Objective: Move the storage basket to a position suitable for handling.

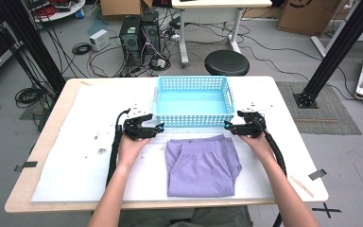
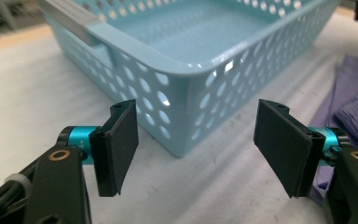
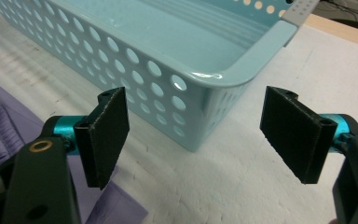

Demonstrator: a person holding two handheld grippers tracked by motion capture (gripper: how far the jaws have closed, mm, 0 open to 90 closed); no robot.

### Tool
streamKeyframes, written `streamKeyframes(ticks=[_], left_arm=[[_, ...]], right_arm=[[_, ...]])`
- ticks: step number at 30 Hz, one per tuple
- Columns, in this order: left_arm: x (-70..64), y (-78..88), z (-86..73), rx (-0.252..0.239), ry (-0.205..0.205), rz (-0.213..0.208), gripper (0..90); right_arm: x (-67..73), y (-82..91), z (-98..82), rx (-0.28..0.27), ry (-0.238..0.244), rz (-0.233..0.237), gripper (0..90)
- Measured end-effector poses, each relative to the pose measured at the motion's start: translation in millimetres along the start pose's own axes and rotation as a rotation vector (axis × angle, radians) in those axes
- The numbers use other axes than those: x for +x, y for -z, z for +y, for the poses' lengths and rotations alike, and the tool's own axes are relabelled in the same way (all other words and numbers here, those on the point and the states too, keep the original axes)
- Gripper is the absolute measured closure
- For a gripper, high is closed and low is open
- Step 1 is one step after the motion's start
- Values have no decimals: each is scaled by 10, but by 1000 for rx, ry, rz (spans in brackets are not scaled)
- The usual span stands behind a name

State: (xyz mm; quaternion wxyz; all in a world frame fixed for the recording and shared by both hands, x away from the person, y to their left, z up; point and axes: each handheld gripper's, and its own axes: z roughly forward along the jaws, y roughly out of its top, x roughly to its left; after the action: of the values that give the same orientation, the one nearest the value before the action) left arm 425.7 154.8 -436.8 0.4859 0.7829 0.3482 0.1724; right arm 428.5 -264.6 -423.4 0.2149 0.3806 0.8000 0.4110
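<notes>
Blue basket [image 1: 194,101] sits between 2 open grippers' fingers [image 2: 121,144].

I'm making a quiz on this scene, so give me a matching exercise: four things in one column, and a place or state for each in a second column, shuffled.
Things:
1. basket
2. shorts
3. left gripper
4. stool

Places or states:
A. on the floor beyond the table
B. folded, at the table's near edge
C. open, at the basket's near left corner
D. empty, mid-table

Pairs: 1-D, 2-B, 3-C, 4-A
</notes>
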Motion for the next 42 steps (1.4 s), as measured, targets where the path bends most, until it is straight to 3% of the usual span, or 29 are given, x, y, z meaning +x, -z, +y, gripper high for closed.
streamKeyframes(ticks=[2,5,8,10,13,17,21,42], left_arm=[[17,-56,33,4,-5,-6,305],[44,-80,37,-44,-26,3,305],[51,-121,15,-49,-37,-18,316],[33,-144,21,-35,-48,12,364],[40,-148,44,-29,-48,16,410],[1,-167,127,24,-73,46,423],[-53,-166,152,45,-77,38,424],[-310,-99,115,65,-100,17,428]], right_arm=[[-16,-38,-3,-1,7,21,260],[-36,-118,19,31,14,34,264],[-21,-155,76,35,49,27,310],[-23,-161,85,29,50,20,326],[-46,-162,72,46,48,28,418],[-28,-158,71,60,57,13,422],[-33,-124,65,73,54,5,420],[12,147,-104,83,67,11,425]])
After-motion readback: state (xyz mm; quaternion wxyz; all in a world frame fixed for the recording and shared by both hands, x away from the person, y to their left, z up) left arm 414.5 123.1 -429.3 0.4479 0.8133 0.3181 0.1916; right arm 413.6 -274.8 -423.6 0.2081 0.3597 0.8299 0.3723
